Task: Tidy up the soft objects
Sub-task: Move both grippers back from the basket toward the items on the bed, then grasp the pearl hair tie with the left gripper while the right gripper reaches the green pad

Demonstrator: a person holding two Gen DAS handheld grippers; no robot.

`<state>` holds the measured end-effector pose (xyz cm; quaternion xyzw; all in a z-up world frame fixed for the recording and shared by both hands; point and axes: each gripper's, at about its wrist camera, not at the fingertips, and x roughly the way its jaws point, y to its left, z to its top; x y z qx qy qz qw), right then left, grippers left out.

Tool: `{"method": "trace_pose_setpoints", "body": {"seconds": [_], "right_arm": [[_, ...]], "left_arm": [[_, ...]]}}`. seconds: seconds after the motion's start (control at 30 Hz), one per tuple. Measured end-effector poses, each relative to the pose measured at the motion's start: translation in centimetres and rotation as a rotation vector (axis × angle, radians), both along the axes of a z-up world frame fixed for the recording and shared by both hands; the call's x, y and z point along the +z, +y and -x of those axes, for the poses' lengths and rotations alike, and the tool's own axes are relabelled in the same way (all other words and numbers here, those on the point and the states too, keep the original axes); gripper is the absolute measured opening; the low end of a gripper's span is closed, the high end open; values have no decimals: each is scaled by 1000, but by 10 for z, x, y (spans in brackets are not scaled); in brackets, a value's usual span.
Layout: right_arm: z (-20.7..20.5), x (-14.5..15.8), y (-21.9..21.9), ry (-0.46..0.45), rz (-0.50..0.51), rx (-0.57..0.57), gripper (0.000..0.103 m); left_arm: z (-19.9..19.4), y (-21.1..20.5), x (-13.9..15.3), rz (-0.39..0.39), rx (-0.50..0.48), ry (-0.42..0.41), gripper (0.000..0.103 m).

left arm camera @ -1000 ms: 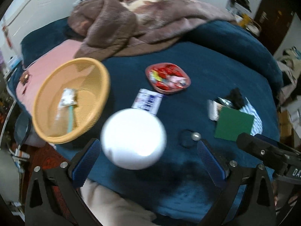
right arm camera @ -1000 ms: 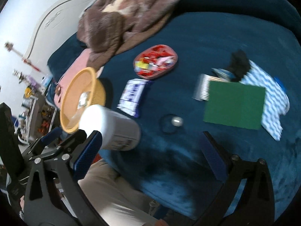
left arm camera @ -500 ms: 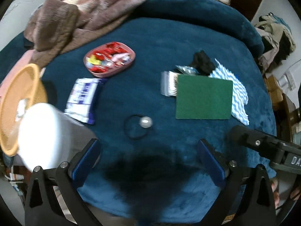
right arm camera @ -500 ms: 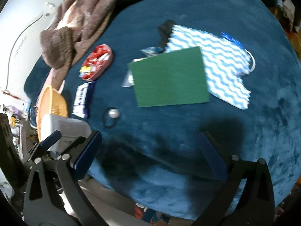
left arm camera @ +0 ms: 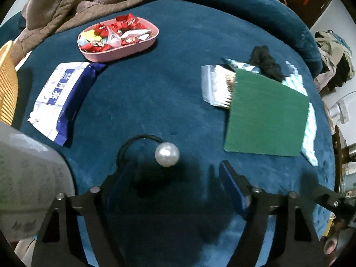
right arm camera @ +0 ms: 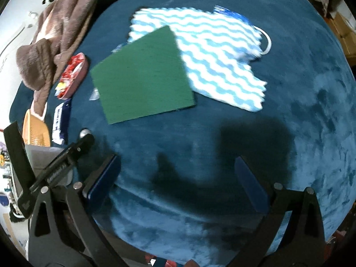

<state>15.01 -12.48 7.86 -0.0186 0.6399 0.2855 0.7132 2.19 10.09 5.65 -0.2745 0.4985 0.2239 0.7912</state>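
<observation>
My left fingers (left arm camera: 171, 182), just narrowing yet gripping nothing, hover above the pearl hair tie (left arm camera: 166, 154), green pad (left arm camera: 267, 115) beyond right; right fingers (right arm camera: 175, 173) gape empty.

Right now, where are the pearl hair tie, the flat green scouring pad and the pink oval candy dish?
Pearl hair tie (left arm camera: 167, 154): left wrist view, on the bead.
Flat green scouring pad (right arm camera: 142, 75): right wrist view, pad's middle.
Pink oval candy dish (left arm camera: 124, 52): left wrist view, near wall.

Both claws were built alike. The left claw (left arm camera: 175, 182) had black, triangular cut-out arms studded with silver screws and blue padded fingers (left arm camera: 233, 191). The right claw (right arm camera: 175, 178) matched it, its blue pads (right arm camera: 250, 184) fixed on black brackets.
</observation>
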Motion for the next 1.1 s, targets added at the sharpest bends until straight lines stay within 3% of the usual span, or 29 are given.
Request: {"method": "trace_pose_setpoints", "body": {"seconds": [0.03, 0.13, 0.27, 0.37, 0.57, 0.83, 1.0, 1.1], "right_arm": [[-2, -3, -3, 0, 4, -12, 103], [-7, -7, -7, -12, 19, -38, 103], [-16, -5, -8, -44, 21, -63, 103], [-26, -1, -5, -74, 18, -64, 103], [-47, 13, 22, -141, -27, -28, 103], [-80, 26, 63, -193, -84, 31, 103], [-93, 21, 82, -122, -164, 72, 101], [-90, 20, 84, -62, -211, 103, 92]], "left_arm": [[-2, 2, -5, 0, 4, 1, 61], [-8, 6, -13, 4, 6, 13, 51], [-16, 7, -21, -17, -13, 25, 23], [-12, 9, -22, -31, -6, 15, 23], [2, 18, -17, 49, 40, -56, 23], [0, 20, -18, 58, 25, -43, 23], [2, 20, -17, 65, 27, -44, 23], [0, 22, -17, 65, 26, -43, 23]]}}
